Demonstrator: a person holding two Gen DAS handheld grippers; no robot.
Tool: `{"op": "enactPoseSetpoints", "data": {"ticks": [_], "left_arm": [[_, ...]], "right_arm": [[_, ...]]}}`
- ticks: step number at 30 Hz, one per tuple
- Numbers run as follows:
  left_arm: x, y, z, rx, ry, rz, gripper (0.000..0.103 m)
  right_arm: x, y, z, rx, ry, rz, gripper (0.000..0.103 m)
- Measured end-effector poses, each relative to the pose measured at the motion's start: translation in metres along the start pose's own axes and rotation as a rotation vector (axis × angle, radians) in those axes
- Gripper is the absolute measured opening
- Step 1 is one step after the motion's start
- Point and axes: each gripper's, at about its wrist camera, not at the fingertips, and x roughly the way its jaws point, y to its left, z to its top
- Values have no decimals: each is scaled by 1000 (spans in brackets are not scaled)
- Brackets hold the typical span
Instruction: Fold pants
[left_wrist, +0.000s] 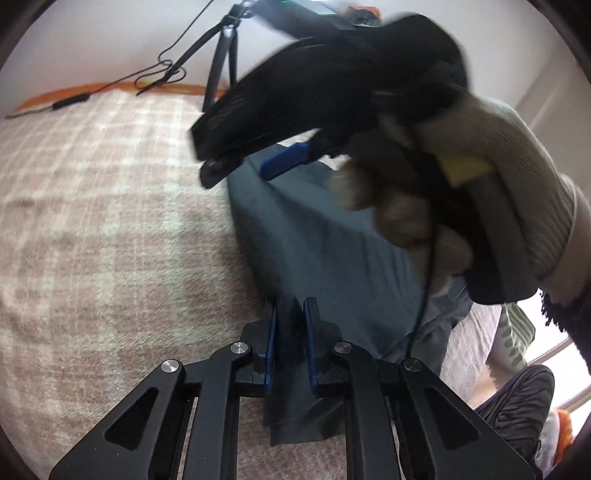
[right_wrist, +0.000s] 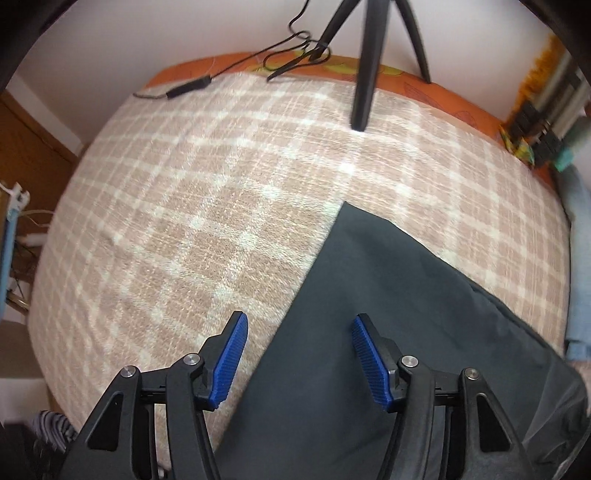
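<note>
My left gripper (left_wrist: 290, 328) has its 2 fingers pinched tight on a fold of the dark grey pants (left_wrist: 325, 236), which lie spread on the plaid bed (left_wrist: 110, 206). My right gripper (right_wrist: 299, 354) hangs above the pants (right_wrist: 388, 295), fingers wide apart and holding nothing. A tripod (right_wrist: 364, 62) stands at the bed's far edge.

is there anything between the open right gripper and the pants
Nothing visible. The right gripper hangs open straight over the left edge of the dark pants, with only the plaid blanket beside them. The left gripper already pinches the fabric.
</note>
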Motion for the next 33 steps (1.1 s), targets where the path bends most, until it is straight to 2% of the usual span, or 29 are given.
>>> {"op": "enactPoseSetpoints", "data": {"ticks": [5, 8, 10, 11, 12, 13, 14, 15, 17, 20, 22, 23, 25, 28, 33], "left_arm": [[-1, -8, 1, 16, -7, -1, 12], [-1, -9, 6, 17, -12, 1, 12], [1, -8, 9, 10, -14, 17, 12], [1, -7, 9, 4, -14, 27, 14], [2, -5, 9, -2, -12, 39, 19], [1, -3, 9, -6, -10, 47, 33], [1, -3, 8, -10, -8, 52, 49], [2, -3, 8, -11, -6, 54, 54], [6, -5, 6, -5, 15, 64, 57], [13, -5, 4, -14, 43, 53, 57], [14, -6, 4, -16, 45, 33, 52], [14, -8, 4, -8, 36, 23, 36], [14, -16, 6, 24, 30, 13, 11], [8, -27, 10, 38, 11, -23, 7], [-5, -57, 18, 59, -37, -75, 7]], "right_arm": [[15, 15, 14, -44, 41, -93, 61], [24, 19, 17, -56, 67, -120, 55], [23, 20, 18, -66, 57, -116, 44], [21, 20, 18, -73, 49, -115, 33], [21, 20, 18, -75, 45, -117, 28], [21, 18, 18, -71, 41, -111, 26], [20, 15, 17, -66, 36, -106, 19], [18, 10, 16, -56, 30, -98, 13], [13, -3, 12, -19, 19, -58, 5], [3, -18, 8, 18, -16, -2, 2], [-6, -26, 5, 36, -44, 27, 2], [-11, -33, 2, 48, -59, 44, 2], [-22, -44, -3, 75, -86, 84, 1], [-41, -59, -13, 95, -136, 119, 0], [-77, -83, -35, 137, -216, 177, 0]]}}
